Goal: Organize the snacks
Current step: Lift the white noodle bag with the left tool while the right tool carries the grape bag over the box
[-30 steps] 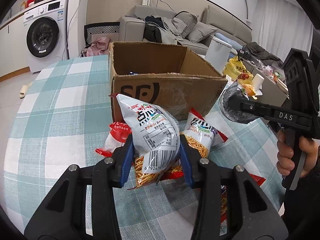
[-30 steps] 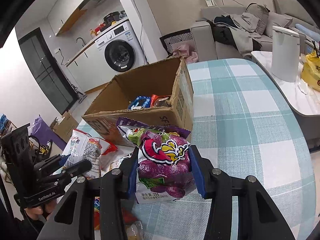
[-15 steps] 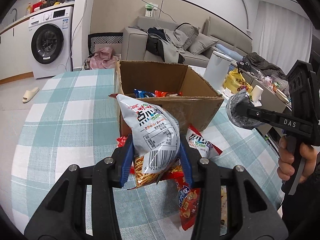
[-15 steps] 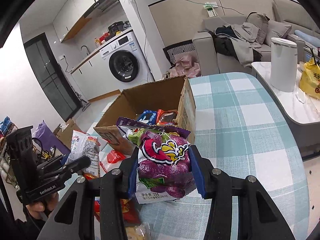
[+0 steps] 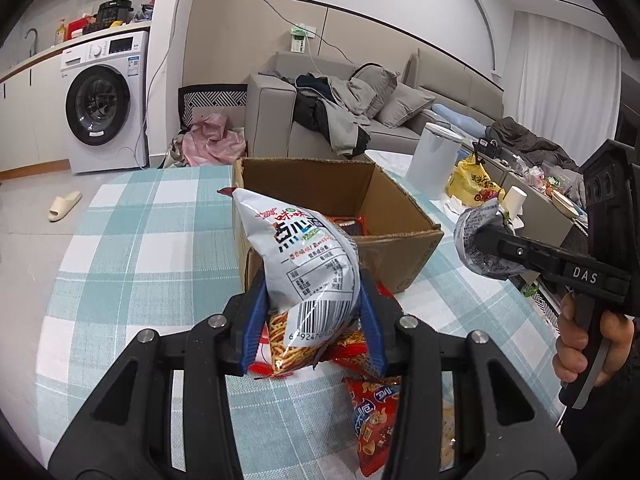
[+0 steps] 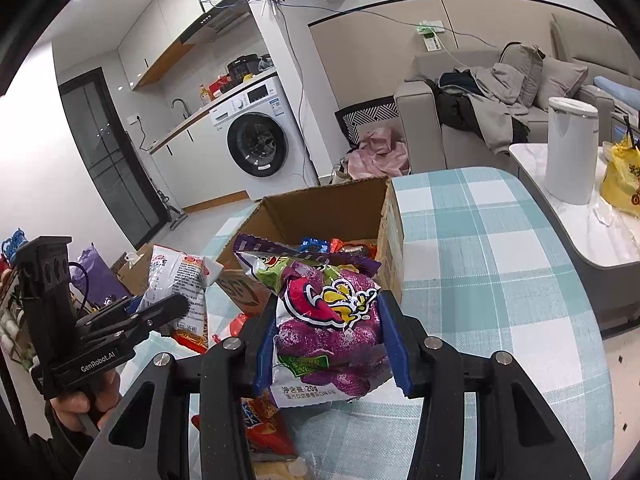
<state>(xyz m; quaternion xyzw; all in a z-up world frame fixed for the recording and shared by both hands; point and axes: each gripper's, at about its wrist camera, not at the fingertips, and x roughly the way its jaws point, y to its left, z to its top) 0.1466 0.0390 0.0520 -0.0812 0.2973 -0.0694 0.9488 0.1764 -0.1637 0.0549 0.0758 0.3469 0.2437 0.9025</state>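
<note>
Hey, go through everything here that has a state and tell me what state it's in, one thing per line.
Left gripper: shut on the white noodle snack bag, held off the table.
Right gripper: shut on the purple snack bag, lifted.
Cardboard box: open at the top, some packets already inside.
Red snack packets: lying loose on the checked tablecloth.
Washing machine: door closed.

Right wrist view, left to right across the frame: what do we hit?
Left claw with the white noodle bag → cardboard box → purple snack bag in the right claw → white canister → yellow bag.
</note>
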